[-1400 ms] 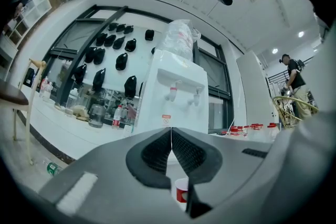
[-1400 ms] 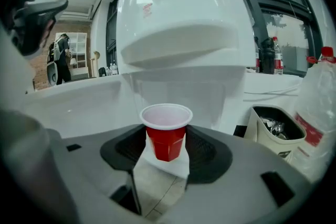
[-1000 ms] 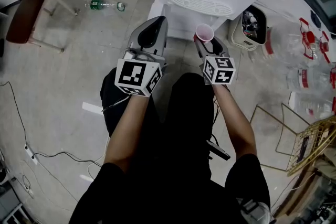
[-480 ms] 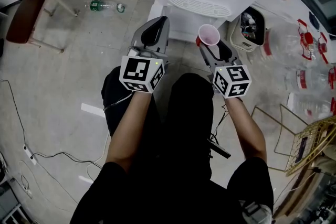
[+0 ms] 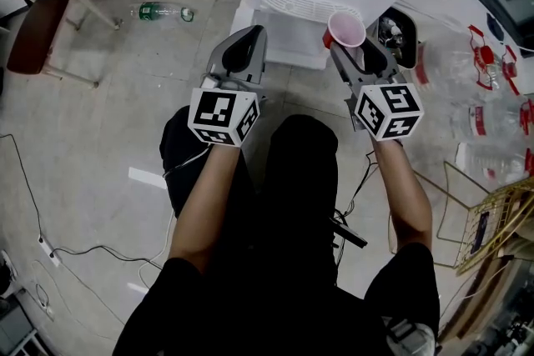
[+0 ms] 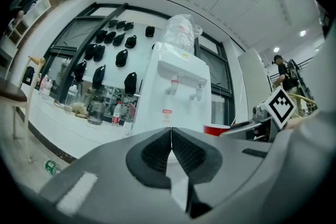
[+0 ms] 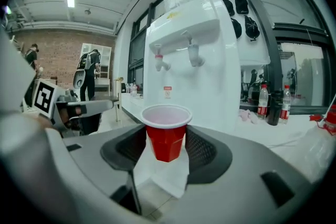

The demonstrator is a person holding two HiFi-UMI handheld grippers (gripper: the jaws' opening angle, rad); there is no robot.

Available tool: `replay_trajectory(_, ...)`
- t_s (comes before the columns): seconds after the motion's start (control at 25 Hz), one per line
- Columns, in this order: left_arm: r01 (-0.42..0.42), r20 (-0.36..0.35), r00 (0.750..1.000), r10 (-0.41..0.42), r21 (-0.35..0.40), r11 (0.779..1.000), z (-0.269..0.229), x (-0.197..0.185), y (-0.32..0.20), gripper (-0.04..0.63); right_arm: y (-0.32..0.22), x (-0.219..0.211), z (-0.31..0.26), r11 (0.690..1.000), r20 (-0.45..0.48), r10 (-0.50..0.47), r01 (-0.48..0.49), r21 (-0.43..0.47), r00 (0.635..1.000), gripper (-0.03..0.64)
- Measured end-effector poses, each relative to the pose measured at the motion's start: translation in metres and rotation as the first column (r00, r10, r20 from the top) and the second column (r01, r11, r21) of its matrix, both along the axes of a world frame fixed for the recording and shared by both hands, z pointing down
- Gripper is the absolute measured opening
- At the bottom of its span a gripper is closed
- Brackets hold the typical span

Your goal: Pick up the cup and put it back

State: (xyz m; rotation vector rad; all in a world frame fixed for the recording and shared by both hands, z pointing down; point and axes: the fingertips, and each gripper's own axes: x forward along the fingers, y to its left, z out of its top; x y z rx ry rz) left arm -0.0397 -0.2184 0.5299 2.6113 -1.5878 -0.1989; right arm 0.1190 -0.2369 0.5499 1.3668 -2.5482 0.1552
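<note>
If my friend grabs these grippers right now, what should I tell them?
Right gripper: shut on the red cup, held upright in the air in front of the water dispenser.
Left gripper: shut, empty, off to the side.
Done: the cup is picked up.
Left: set the cup back down, then open the right gripper and pull away.

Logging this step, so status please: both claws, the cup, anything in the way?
Right claw shut on red cup, upright, in front of water dispenser. Left claw shut, empty. Nothing visible in the way.
</note>
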Motion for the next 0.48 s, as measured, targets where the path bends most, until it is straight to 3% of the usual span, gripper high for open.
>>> replay_trajectory(0.48, 0.001, -0.004, 1.0, -0.001, 0.004, 1.0, -0.001, -0.002, 0.003, 0.009, -0.054, 0.02, 0.0, 0.996, -0.003, 0.095, -0.095, -0.003, 0.996, 0.222)
